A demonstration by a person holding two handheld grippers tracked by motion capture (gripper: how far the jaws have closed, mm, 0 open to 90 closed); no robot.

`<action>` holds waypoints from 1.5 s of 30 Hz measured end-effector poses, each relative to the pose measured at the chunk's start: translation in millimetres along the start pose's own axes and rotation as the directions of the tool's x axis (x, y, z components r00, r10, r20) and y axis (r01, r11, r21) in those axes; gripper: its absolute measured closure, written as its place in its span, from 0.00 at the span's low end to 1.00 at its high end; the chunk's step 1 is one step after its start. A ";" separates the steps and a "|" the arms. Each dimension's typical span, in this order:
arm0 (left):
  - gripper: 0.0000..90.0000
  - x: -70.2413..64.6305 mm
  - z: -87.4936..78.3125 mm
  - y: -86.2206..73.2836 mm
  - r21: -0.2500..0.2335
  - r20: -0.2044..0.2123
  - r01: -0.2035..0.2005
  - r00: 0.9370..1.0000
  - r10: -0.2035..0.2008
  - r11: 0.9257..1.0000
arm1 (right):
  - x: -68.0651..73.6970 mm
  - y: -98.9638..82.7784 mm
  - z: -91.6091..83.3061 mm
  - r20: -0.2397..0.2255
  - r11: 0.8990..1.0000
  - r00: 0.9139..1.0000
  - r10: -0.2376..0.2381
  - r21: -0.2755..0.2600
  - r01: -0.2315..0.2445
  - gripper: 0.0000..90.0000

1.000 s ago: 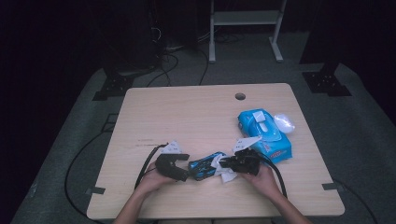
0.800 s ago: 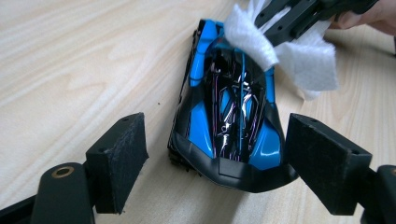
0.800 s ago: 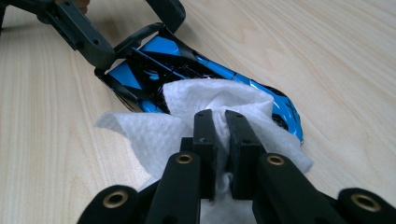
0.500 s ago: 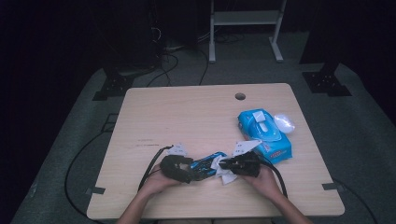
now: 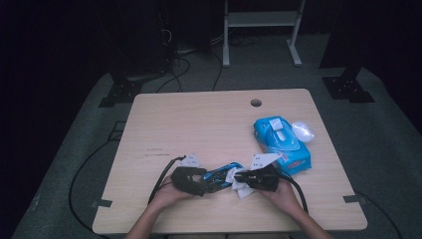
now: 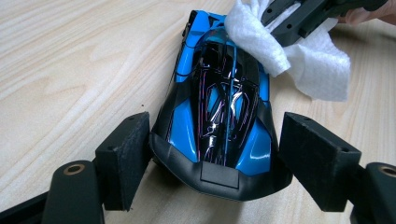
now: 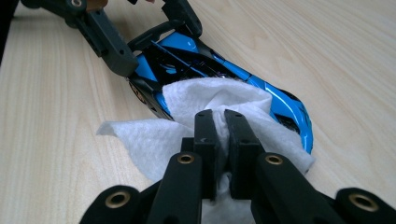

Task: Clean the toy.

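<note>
A blue and black toy car [image 5: 221, 177] lies on the wooden table [image 5: 199, 124] near its front edge. My left gripper [image 5: 201, 181] straddles the car's rear end [image 6: 219, 121]. Its jaws have just been closing, and both pads [image 6: 126, 154] now touch the car's sides. My right gripper [image 5: 239, 178] is shut on a crumpled white wipe [image 7: 154, 140]. It holds the wipe [image 6: 317, 70] against the car's other end [image 7: 187, 56]. The left gripper [image 7: 149, 35] shows beyond the car in the right gripper view.
A blue pack of wipes [image 5: 281, 144] lies at the right of the table, with a small clear lid-like piece [image 5: 302, 130] beside it. A cable hole [image 5: 256, 102] sits near the far edge. Cables trail off the table's front left.
My left gripper has slid in along the car and its jaws have narrowed onto the car's rear. The right gripper with the wipe has barely shifted.
</note>
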State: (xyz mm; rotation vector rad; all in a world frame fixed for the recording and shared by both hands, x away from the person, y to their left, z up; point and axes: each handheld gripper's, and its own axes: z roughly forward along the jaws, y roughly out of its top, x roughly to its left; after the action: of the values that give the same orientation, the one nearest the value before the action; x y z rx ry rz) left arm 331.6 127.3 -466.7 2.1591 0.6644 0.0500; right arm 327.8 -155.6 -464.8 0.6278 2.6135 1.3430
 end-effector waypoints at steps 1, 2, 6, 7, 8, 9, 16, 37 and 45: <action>0.29 0.4 0.2 -0.1 -0.001 0.002 0.008 1.000 -0.008 1.000 | -1.6 1.2 0.0 -0.009 1.000 1.000 0.014 0.008 -0.014 0.93; 0.29 0.7 0.4 -0.1 -0.003 0.004 0.011 1.000 -0.011 1.000 | -4.2 3.8 0.0 -0.022 0.999 0.999 0.026 0.024 -0.026 0.93; 0.29 -1.2 -0.3 -0.3 -0.002 -0.006 -0.009 1.000 0.009 1.000 | -6.8 7.1 0.7 -0.030 0.998 0.998 0.049 0.047 -0.047 0.93; 0.29 -2.3 -0.2 0.0 -0.003 -0.012 -0.022 1.000 0.022 1.000 | -5.5 5.9 0.3 -0.024 0.998 0.999 0.041 0.040 -0.040 0.93; 0.29 -3.3 -0.4 0.2 -0.003 -0.017 -0.033 0.999 0.033 0.999 | -4.1 4.5 -0.2 -0.020 0.999 0.999 0.035 0.033 -0.034 0.93; 0.29 -4.1 -0.4 0.2 -0.005 -0.019 -0.036 0.999 0.036 0.999 | -3.3 3.1 -0.9 -0.020 0.999 0.999 0.028 0.026 -0.027 0.93; 0.26 -5.0 1.7 0.3 0.016 -0.030 -0.069 0.997 0.069 0.997 | 8.8 -10.8 3.5 -0.050 0.992 0.998 -0.045 0.119 0.051 0.94; 0.26 9.3 -4.5 3.9 -0.043 0.036 0.042 0.999 -0.041 0.998 | -16.2 5.3 -1.0 -0.012 0.992 0.992 0.122 0.046 -0.122 0.94; 0.27 14.1 1.4 -0.3 0.002 0.019 0.117 0.993 -0.117 0.993 | -12.6 2.3 -1.5 -0.001 0.996 0.996 0.084 0.027 -0.084 0.94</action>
State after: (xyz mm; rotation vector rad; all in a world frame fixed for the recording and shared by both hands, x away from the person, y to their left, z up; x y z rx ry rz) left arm 343.9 133.1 -470.5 2.1145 0.7791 -0.0335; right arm 339.5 -160.9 -462.9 0.7485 2.6388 1.3341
